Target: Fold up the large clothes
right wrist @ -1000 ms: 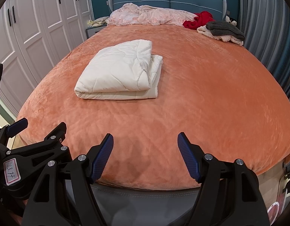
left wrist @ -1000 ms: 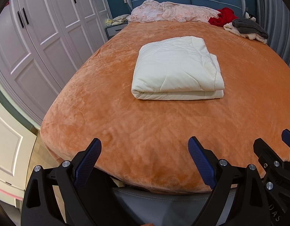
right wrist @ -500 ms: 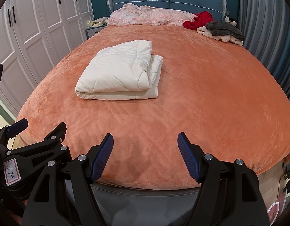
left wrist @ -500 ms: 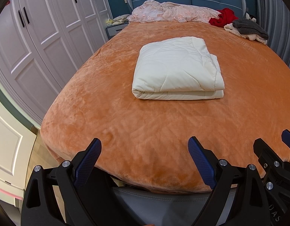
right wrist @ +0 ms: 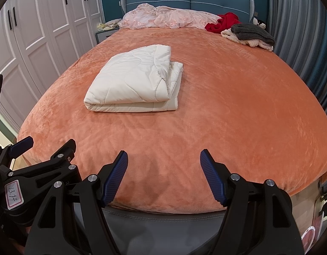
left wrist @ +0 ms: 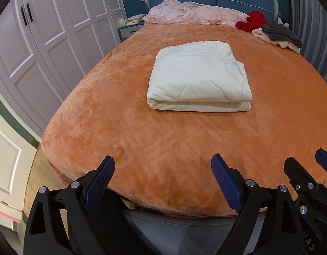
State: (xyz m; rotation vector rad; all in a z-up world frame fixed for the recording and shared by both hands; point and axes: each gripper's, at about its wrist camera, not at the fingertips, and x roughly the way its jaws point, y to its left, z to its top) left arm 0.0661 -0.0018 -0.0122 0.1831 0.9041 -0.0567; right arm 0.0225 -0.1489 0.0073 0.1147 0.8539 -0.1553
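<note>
Quilt point(left wrist: 198, 78) sits folded mid-bed point(left wrist: 121, 140), well ahead of both grippers, long edge crosswise to me. I read left gripper point(left wrist: 163, 180) as squarer to it; right gripper point(right wrist: 164, 174) sees it off to its left. Both sets of fingers spread, empty.

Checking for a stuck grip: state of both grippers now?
left gripper: open, holding nothing.
right gripper: open, holding nothing.

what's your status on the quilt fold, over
Left gripper and right gripper open, empty, at the foot of the bed. White quilt lies folded mid-bed, untouched. Nothing between grippers and quilt.
</note>
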